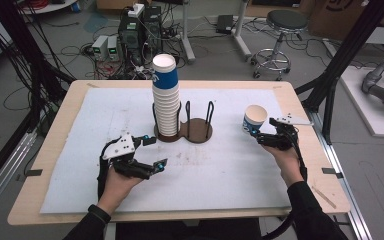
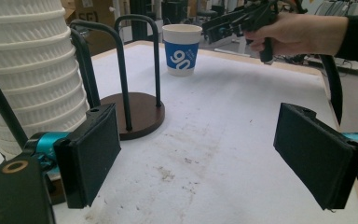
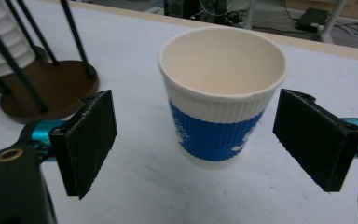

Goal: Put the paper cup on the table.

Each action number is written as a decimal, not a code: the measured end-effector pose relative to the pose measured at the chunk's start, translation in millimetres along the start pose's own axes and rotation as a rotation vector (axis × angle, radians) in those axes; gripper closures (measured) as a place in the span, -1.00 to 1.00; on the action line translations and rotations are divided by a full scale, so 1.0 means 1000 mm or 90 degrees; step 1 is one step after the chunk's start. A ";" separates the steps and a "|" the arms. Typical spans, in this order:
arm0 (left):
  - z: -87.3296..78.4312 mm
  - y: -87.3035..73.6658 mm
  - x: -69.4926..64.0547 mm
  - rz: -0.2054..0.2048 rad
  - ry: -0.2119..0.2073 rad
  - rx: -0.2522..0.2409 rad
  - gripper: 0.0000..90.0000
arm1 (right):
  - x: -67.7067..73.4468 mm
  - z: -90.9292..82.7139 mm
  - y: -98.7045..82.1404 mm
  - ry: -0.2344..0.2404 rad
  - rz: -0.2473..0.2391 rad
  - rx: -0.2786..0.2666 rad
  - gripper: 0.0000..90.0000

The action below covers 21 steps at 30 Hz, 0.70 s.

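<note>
1. Cup (image 3: pixel 221 93): single paper cup, white with a blue band, upright, mouth up, on the white mat (image 1: pixel 230 165). In the high view it stands at the mat's 3 o'clock side, well apart from the stack. Long axis vertical.

2. Right gripper (image 1: pixel 266 136): held in the right hand, pointing toward 10 o'clock in the high view. Jaws wide open, nothing gripped. In the right gripper view the cup sits at 12 o'clock between the two pads, with a clear gap on each side; neither pad touches the wall.

3. Left gripper (image 1: pixel 152 152): held in the left hand, low over the mat at about 7 o'clock from the rack. Jaws open, nothing between them. In its own view the cup lies far off at 12 o'clock.

4. Rack (image 1: pixel 192 127): brown two-lobed base with black upright loops, mid-mat. Left lobe bears the stack; right lobe is bare.

5. Stack (image 1: pixel 165 97): tall column of nested cups, upright, in the rack's left lobe.

6. Governing relation: the cup is just beside the right gripper and well apart from the left, so the right is the nearer. Judged next need: a level approach, pads squeezing the wall at 3 and 9 o'clock below the rim, lightly, as a thin paper wall would likely buckle.
</note>
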<state>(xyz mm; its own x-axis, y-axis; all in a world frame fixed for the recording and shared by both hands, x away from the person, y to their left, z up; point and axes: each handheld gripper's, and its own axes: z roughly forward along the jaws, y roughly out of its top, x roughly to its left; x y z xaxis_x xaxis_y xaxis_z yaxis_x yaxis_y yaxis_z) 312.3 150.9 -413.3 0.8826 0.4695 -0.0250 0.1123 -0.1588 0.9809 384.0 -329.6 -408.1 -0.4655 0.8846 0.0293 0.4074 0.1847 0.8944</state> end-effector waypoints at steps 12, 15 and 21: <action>-0.001 0.004 -0.001 0.003 0.002 -0.002 -0.68 | 0.031 -0.023 0.016 0.133 0.010 -0.058 -0.69; -0.001 0.007 -0.003 0.004 0.002 -0.010 -0.68 | 0.038 -0.028 0.022 0.172 0.009 -0.079 -0.69; -0.001 0.014 -0.004 0.001 -0.008 -0.019 -0.68 | 0.052 -0.033 0.030 0.222 -0.030 -0.085 -0.69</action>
<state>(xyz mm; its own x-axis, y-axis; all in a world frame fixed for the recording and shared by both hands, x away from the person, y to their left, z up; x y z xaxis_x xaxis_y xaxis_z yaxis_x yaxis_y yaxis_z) 309.8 147.5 -399.8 0.8885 0.4581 -0.0262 0.0977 -0.1331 0.9863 346.6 -292.1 -365.2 -0.7302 0.6731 0.1170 0.2839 0.1432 0.9481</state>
